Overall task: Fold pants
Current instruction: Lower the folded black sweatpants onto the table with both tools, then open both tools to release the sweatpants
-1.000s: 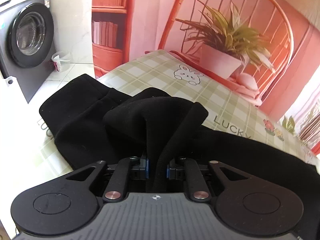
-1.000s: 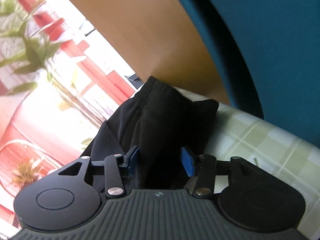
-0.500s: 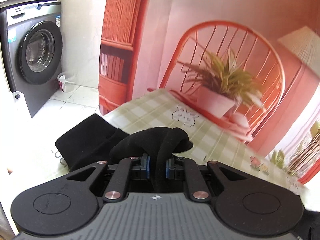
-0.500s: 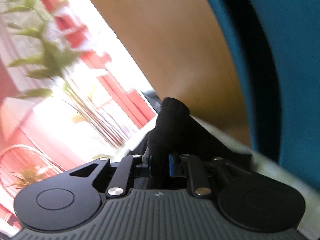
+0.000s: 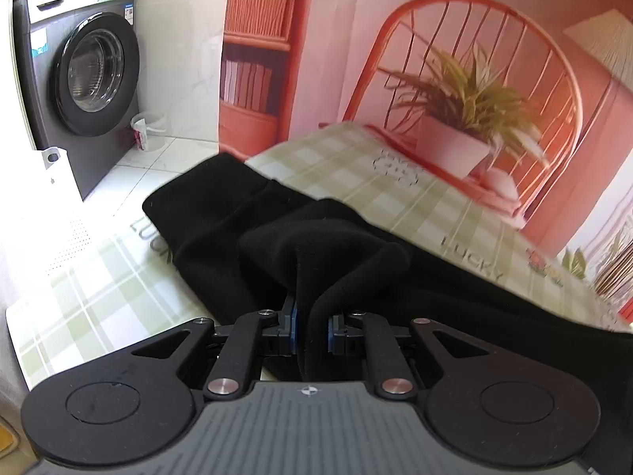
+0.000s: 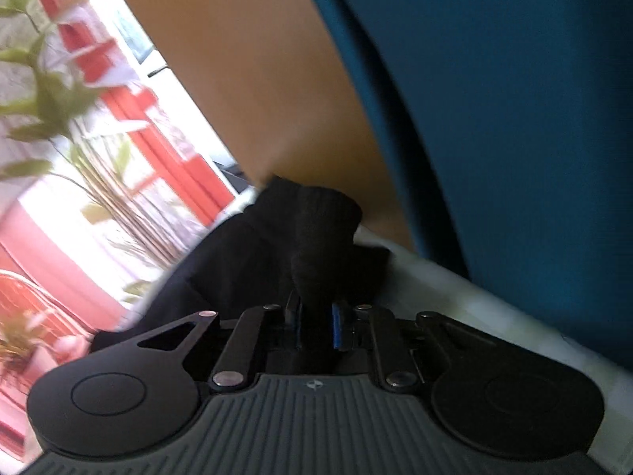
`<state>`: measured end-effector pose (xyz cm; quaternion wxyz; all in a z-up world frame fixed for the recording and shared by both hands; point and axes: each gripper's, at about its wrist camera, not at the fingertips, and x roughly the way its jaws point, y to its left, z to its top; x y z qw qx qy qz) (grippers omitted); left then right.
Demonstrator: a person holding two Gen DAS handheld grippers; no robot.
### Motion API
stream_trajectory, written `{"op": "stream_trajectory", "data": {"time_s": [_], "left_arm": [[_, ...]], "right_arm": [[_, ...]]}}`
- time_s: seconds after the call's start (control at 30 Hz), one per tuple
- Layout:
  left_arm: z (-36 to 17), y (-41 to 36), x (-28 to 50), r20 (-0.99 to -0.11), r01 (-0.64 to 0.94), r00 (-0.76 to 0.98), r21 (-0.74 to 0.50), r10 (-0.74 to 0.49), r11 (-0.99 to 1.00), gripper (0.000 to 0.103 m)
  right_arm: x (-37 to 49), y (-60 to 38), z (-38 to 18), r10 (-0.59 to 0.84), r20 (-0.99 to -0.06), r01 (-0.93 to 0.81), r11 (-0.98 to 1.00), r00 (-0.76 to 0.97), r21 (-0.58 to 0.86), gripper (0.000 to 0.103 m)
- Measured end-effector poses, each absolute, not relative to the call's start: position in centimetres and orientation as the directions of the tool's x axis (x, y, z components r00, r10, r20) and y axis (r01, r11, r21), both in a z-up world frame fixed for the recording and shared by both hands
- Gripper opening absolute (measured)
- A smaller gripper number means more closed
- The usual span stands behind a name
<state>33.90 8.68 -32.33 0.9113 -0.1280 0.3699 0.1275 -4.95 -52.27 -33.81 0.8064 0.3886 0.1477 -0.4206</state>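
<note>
1. Pants (image 5: 253, 233), black, lie stretched across the checked bench (image 5: 91, 289); a bunched fold rises into each grasp.
2. Left tongs (image 5: 311, 334) and right tongs (image 6: 316, 326) are each pinched on cloth.
3. Step in hand, I judge: carrying gripped ends over for a fold; next needs both hands moving evenly.
4. Only the left view shows the washing machine (image 5: 79, 79); the right shows a blue surface (image 6: 514, 99).

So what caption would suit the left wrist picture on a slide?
Left gripper pinching a fold of black pants on a checked tablecloth.
</note>
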Motion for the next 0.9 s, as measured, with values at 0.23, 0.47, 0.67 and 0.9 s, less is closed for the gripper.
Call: {"op": "stream_trajectory", "data": {"time_s": [0.23, 0.47, 0.67, 0.9], "left_arm": [[-33.8, 9.2, 34.2, -0.730, -0.315, 0.672, -0.130, 0.124, 0.940, 0.022], [-34.9, 11.5, 34.3, -0.758, -0.361, 0.642, -0.161, 0.119, 0.919, 0.066], [-34.8, 13.0, 33.4, -0.768, -0.354, 0.639, -0.237, 0.049, 0.905, 0.068], [-33.1, 14.6, 31.7, -0.771, -0.267, 0.634, -0.298, -0.066, 0.916, 0.068]], "right_arm": [[-4.8, -50.9, -33.2, -0.568, -0.604, 0.828, 0.363, 0.560, 0.426, 0.035], [-5.5, -48.2, -33.0, -0.526, -0.640, 0.829, 0.348, 0.560, 0.439, 0.041], [-3.8, -46.4, -32.2, -0.463, -0.665, 0.810, 0.348, 0.586, 0.472, 0.041], [0.3, -43.6, -29.1, -0.485, -0.623, 0.785, 0.459, 0.614, 0.416, 0.043]]}}
